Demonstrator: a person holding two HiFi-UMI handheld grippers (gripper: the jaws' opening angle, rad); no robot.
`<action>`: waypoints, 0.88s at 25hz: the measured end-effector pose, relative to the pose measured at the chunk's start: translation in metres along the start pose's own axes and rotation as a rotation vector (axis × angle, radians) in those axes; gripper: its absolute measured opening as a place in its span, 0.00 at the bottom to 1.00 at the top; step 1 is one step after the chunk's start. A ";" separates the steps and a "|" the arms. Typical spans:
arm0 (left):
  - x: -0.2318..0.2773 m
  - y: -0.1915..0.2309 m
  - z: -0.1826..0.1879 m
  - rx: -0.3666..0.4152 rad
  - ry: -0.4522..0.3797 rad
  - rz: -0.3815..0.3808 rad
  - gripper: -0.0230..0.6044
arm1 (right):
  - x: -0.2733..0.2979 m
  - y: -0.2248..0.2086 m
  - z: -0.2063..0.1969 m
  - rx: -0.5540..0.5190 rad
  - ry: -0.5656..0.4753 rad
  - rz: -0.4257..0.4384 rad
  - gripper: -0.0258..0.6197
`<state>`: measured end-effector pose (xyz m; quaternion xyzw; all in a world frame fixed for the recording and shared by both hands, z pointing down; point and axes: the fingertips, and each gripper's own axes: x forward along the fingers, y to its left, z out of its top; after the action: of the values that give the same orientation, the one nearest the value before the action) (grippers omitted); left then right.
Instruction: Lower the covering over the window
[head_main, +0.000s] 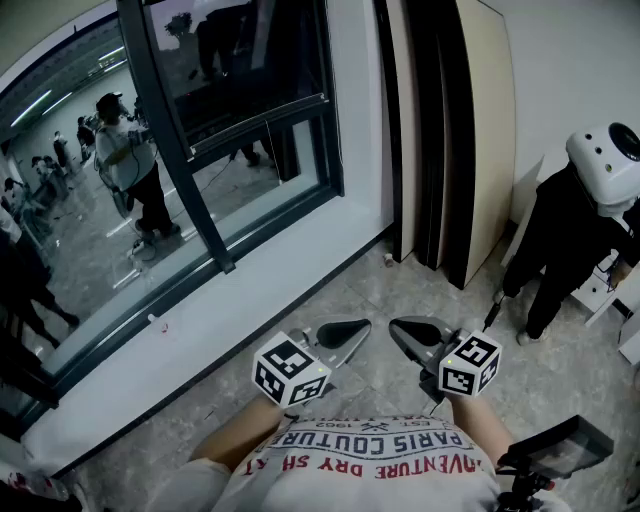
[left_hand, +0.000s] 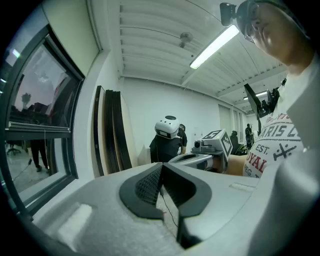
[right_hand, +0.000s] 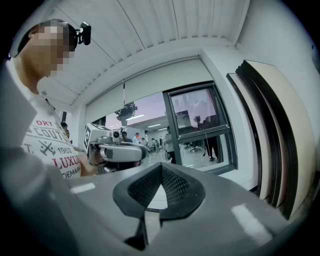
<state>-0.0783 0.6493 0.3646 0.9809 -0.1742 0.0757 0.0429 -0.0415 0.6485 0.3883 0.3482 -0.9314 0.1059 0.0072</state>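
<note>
The window (head_main: 250, 70) with its dark frame fills the upper left of the head view, above a white sill (head_main: 250, 290). It also shows in the right gripper view as the window (right_hand: 197, 130), with a thin cord (right_hand: 124, 95) hanging in front of a pale band above the glass. I cannot tell whether that band is the covering. My left gripper (head_main: 345, 335) and right gripper (head_main: 415, 335) hover side by side over the floor, close to my body and well short of the sill. The left gripper (left_hand: 161, 167) and the right gripper (right_hand: 161, 167) are both shut and hold nothing.
Tall dark and beige boards (head_main: 440, 130) lean against the wall right of the window. A person in black with a white headset (head_main: 580, 220) stands at the right. A small object (head_main: 388, 259) lies on the floor by the boards. A dark screen (head_main: 560, 450) juts in at bottom right.
</note>
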 end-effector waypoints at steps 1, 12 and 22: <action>-0.001 0.000 0.000 0.000 0.002 0.002 0.04 | 0.000 0.000 0.001 -0.001 -0.004 0.000 0.04; -0.001 0.005 -0.003 -0.005 0.015 0.011 0.04 | 0.005 -0.002 -0.003 0.009 -0.001 0.009 0.04; 0.001 0.008 -0.003 -0.015 0.018 0.008 0.04 | 0.004 -0.005 0.002 0.033 -0.027 0.016 0.04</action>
<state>-0.0801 0.6420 0.3684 0.9791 -0.1782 0.0833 0.0516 -0.0413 0.6414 0.3872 0.3424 -0.9322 0.1165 -0.0120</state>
